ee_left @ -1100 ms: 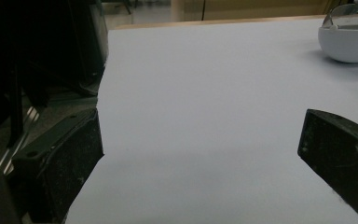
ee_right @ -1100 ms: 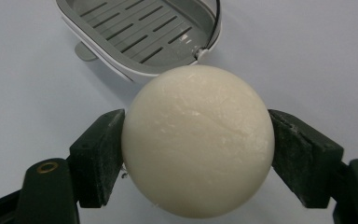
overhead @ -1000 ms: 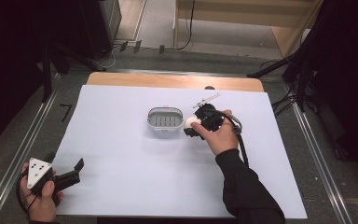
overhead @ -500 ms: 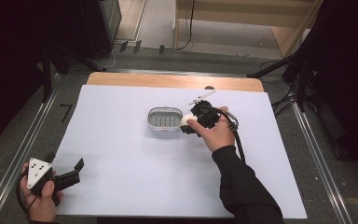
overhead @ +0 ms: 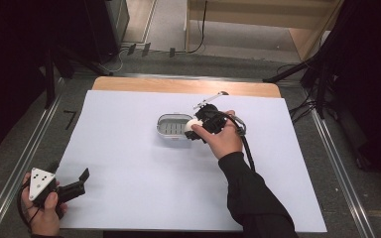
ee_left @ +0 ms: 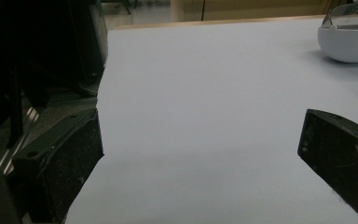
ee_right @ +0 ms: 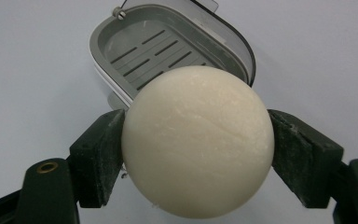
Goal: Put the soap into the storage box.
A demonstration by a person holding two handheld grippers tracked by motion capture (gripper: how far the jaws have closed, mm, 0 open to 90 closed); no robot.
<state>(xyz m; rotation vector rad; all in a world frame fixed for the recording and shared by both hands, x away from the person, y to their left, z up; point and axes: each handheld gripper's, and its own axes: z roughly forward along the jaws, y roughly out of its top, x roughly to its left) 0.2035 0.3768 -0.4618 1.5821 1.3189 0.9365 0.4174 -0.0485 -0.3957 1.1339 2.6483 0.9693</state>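
A round white soap (ee_right: 198, 140) sits between the two pads of my right gripper (ee_right: 198, 156), which is shut on it. In the high view the soap (overhead: 194, 125) hangs at the right end of a grey slotted soap box (overhead: 171, 128), held by my right gripper (overhead: 196, 130). The soap box (ee_right: 168, 46) lies just beyond the soap, and its clear lid (overhead: 206, 101) stands open. My left gripper (overhead: 82, 181) rests at the near left corner of the white sheet. Its jaws stand wide apart in the left gripper view (ee_left: 200, 158) with nothing between them.
A white sheet (overhead: 129, 163) covers the wooden table (overhead: 144, 85). Metal rails (overhead: 337, 163) run along both sides. The soap box (ee_left: 349, 42) shows far off in the left gripper view. A black cable (overhead: 248, 148) trails from the right gripper over the forearm.
My right gripper has carried the soap a little to the left and away, up to the soap box's right end. The left hand has stayed where it was.
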